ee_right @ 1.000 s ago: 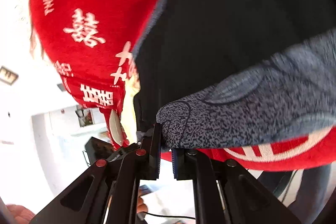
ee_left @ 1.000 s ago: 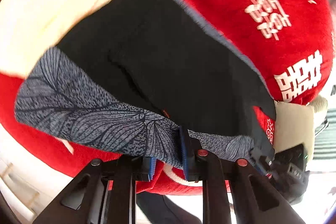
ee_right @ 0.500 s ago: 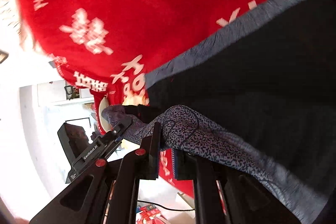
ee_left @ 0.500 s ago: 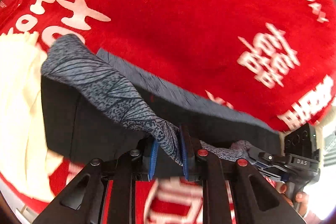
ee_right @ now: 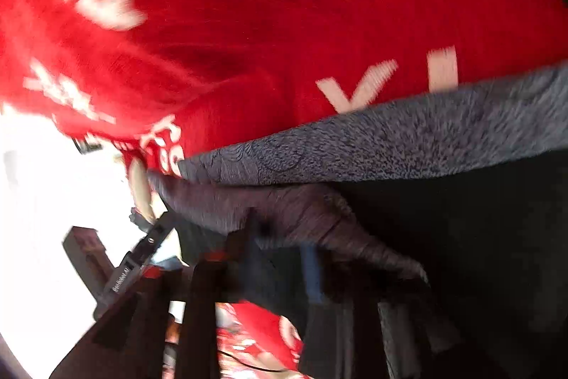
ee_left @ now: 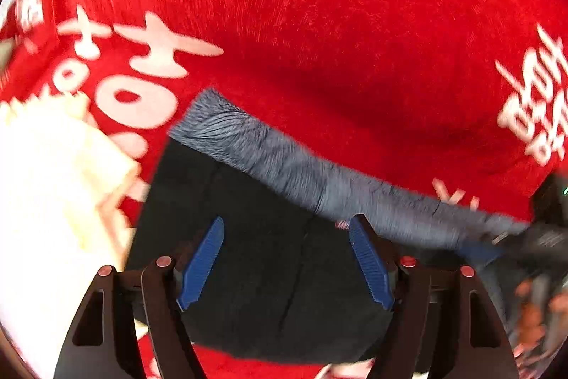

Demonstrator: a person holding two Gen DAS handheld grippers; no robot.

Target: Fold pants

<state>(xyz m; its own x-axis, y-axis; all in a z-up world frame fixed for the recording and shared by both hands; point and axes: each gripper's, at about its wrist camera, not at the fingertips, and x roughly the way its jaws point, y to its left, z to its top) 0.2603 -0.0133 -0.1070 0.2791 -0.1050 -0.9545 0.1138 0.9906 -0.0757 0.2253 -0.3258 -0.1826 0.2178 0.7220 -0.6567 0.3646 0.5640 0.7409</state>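
Note:
The pants [ee_left: 266, 254] are black with a grey patterned waistband [ee_left: 319, 180]. They lie folded on the red blanket [ee_left: 319, 23], the band running along their far edge. My left gripper [ee_left: 287, 219] hangs over the black cloth with its jaws opening. Its blue pads [ee_left: 202, 261] stand wide apart and nothing is between them. My right gripper [ee_right: 280, 237] is blurred at the band's end [ee_right: 248, 162], jaws opening. A grey fold [ee_right: 337, 229] drapes across its fingers and is not pinched. In the left wrist view the right gripper [ee_left: 543, 237] shows at the right edge.
A cream cloth [ee_left: 53, 183] lies on the blanket left of the pants. The blanket's edge [ee_right: 117, 137] drops off to a bright room on the left. The left gripper's body [ee_right: 131, 269] shows there. A person's hand [ee_left: 532, 308] holds the right gripper.
Both grippers carried the waistband across and down onto the black cloth. Then both sets of jaws parted and let it go; the band now lies flat along the far edge.

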